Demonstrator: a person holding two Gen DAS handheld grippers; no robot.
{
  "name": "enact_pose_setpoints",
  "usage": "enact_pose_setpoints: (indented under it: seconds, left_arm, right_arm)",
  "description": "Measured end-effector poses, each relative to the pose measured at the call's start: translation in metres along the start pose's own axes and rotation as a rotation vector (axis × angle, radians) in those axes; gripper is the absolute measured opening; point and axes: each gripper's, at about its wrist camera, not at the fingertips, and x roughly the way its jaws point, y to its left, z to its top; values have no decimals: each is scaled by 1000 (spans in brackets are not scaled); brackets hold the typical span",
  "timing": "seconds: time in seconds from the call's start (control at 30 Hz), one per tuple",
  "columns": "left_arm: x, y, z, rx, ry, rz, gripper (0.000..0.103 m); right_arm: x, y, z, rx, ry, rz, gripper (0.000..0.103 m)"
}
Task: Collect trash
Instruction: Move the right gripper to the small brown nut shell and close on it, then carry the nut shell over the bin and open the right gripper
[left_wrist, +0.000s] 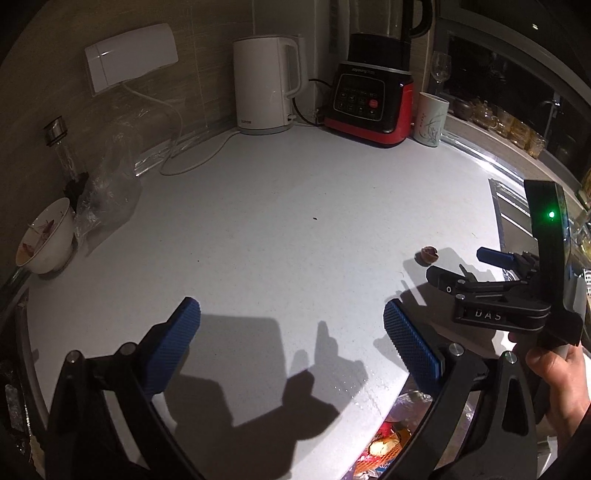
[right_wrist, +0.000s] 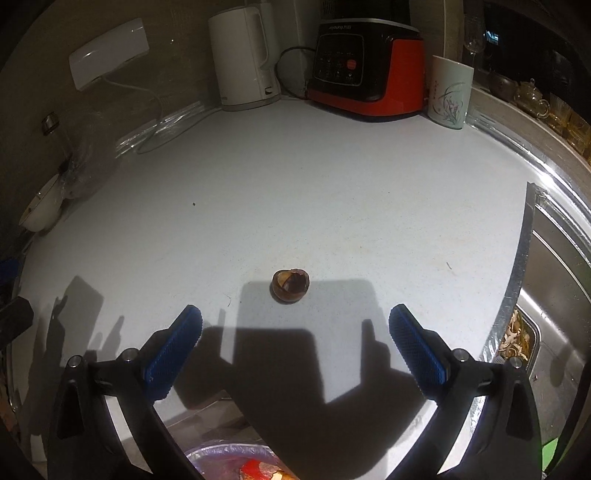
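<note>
Right hand-held gripper spread, level, facing nutshell; left hand-held gripper spread.

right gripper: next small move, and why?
Probably ease the right gripper forward and down until its open jaws straddle the brown nutshell. The shell lies alone on the white countertop just ahead of the fingertips, roughly centred between them and untouched. The left gripper is open, with nothing near it.

A brown, hollow nut shell lies alone on the white counter, open side up.
</note>
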Motion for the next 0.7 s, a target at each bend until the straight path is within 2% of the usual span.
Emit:
enact_pose_setpoints:
  seconds: [0.07, 0.13, 0.2, 0.27, 0.37, 0.43, 0.47, 0.5, 0.7]
  left_arm:
    - [5, 5, 3, -21, 1, 2, 95]
    - [12, 8, 6, -42, 9, -5, 95]
    - [17, 11, 6, -54, 17, -7, 95]
    - [21, 12, 6, -53, 24, -2, 95]
    - [23, 15, 4, -47, 25, 9, 95]
    - [23, 17, 3, -53, 30, 8, 95]
    - [24, 19, 3, -55, 35, 6, 95]
    - [24, 19, 2, -56, 38, 5, 95]
    - [19, 20, 0, -46, 32, 1, 95]
  right_arm:
    - [7, 3, 2, -15, 8, -13, 99]
    - [12, 6, 4, -24, 8, -4, 92]
    - [17, 10, 6, -21, 14, 3, 81]
    - [22, 12, 8, -23, 18, 0, 63]
    - [26, 13, 12, -26, 14, -21, 51]
    - [27, 13, 14, -28, 15, -18, 39]
    - [28, 13, 15, -28, 15, -17, 29]
    - [28, 12, 16, -25, 16, -11, 24]
    - [27, 13, 14, -17, 17, -6, 24]
